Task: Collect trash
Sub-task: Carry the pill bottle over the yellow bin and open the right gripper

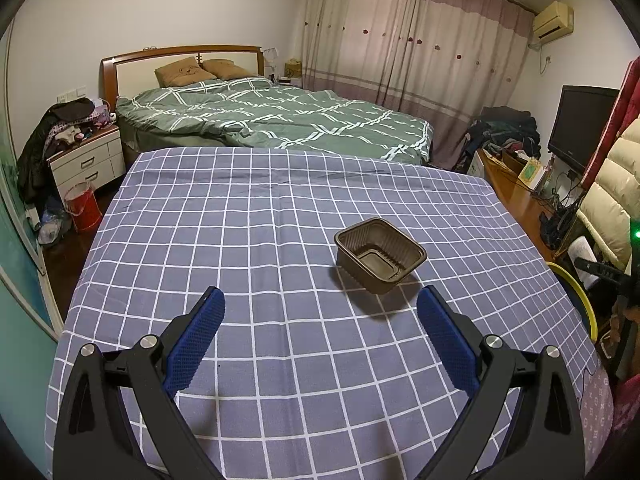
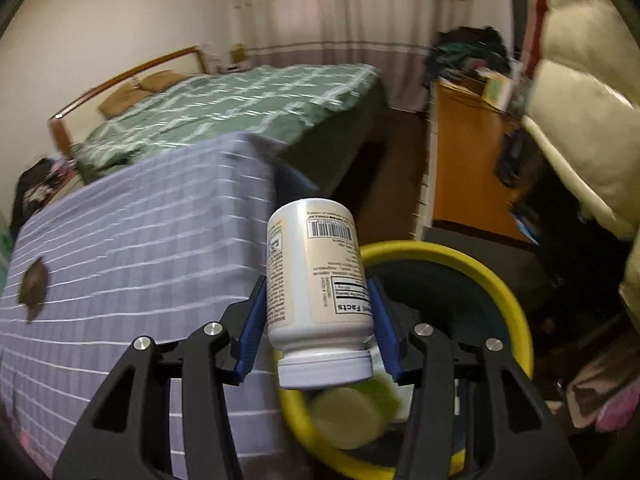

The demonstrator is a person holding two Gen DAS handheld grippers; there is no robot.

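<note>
My right gripper [image 2: 318, 292] is shut on a white pill bottle [image 2: 316, 280], held cap toward the camera, blue pads [image 2: 382, 320] pressing both its sides. It hangs past the table's right edge, above a yellow-rimmed bin [image 2: 500, 280] that holds a pale green round item [image 2: 348, 420]. A brown plastic tray [image 1: 380, 254] sits on the checked tablecloth [image 1: 240, 240], just beyond my left gripper [image 1: 320, 304], which stands open and empty over the cloth. The same tray [image 2: 34, 282] appears blurred at the far left of the right wrist view.
The yellow bin rim [image 1: 580, 292] shows at the table's right edge. Behind the table is a bed [image 1: 280, 120] with a green quilt. A wooden desk [image 2: 464, 168] and a padded cream coat [image 2: 580, 100] stand to the right, a red bucket [image 1: 82, 208] at the left.
</note>
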